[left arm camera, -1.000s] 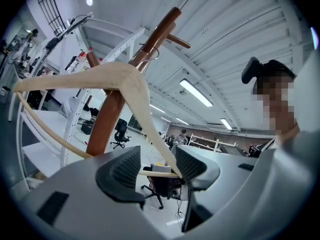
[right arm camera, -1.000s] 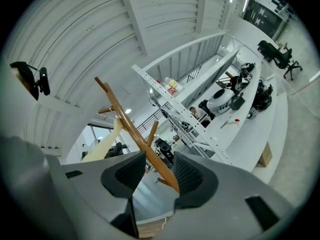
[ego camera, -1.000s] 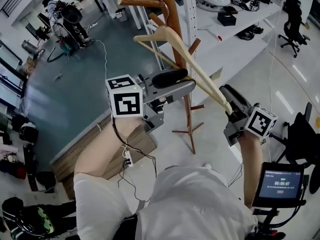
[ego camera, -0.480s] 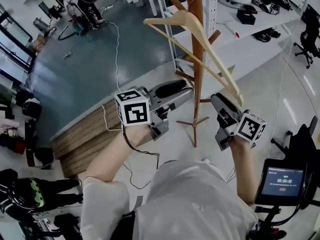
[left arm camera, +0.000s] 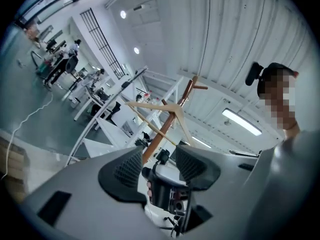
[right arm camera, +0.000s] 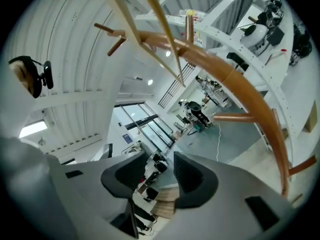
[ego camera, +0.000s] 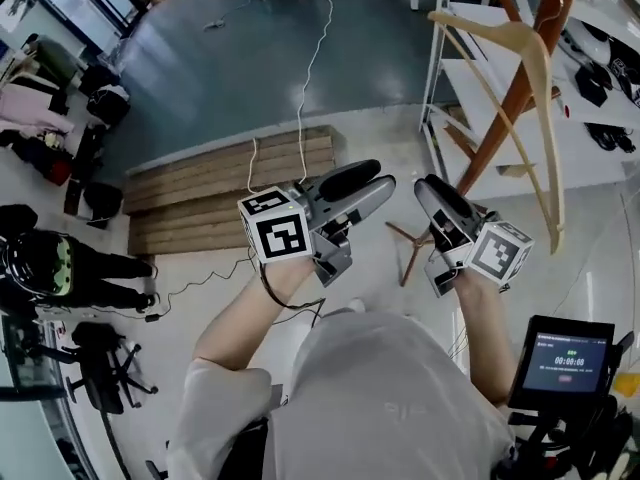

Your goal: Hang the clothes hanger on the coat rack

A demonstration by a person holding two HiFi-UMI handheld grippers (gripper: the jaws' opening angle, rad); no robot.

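Note:
A pale wooden hanger (ego camera: 485,21) hangs on the brown wooden coat rack (ego camera: 515,93) at the upper right of the head view, its hook lost at the frame's top edge. My left gripper (ego camera: 368,180) and right gripper (ego camera: 428,186) are both below and left of it, apart from it, open and holding nothing. In the left gripper view the hanger (left arm camera: 159,105) sits on the rack pole (left arm camera: 167,121) beyond my left gripper (left arm camera: 159,159). The right gripper view has the hanger's bars (right arm camera: 150,14) and the rack pole (right arm camera: 235,79) above my right gripper (right arm camera: 160,166).
A stack of wooden planks (ego camera: 230,183) lies on the floor ahead of the grippers, with a white cable (ego camera: 305,78) running across it. White shelving (ego camera: 600,88) stands behind the rack. A tablet screen (ego camera: 565,363) is at lower right. Bags and chairs line the left side.
The right gripper has come off the hanger's lower end and dropped away. Both grippers are lower and farther from the rack, and the hanger stays on the rack by itself.

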